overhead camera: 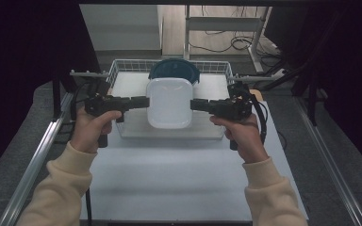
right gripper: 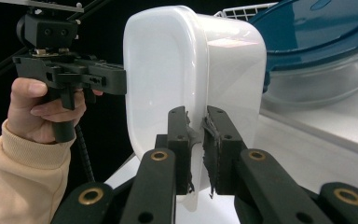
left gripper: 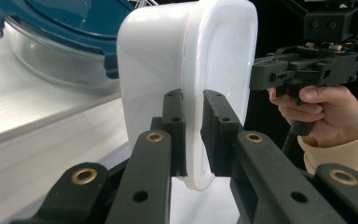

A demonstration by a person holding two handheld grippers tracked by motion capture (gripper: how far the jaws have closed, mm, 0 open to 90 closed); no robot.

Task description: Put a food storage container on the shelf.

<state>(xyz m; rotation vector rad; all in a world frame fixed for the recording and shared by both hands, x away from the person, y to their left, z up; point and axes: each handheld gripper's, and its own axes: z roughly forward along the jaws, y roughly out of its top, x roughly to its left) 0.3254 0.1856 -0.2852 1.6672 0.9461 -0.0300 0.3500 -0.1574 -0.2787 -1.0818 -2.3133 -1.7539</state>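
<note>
Both grippers were clamped on one white container [overhead camera: 169, 103]: our left gripper [overhead camera: 143, 101] pinched its rim at nine o'clock, our right gripper [overhead camera: 194, 104] the opposite rim at three o'clock. In the left gripper view the pads [left gripper: 175, 122] pressed either side of the thin wall. We held the container off the table [overhead camera: 179, 174], over the wire basket [overhead camera: 118, 68]. At twelve o'clock behind it sat a glass bowl with a blue lid [overhead camera: 174, 68].

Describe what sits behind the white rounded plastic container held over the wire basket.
Behind the white rounded plastic container sits a clear glass bowl with a blue lid; the container covers the bowl's near part.
</note>
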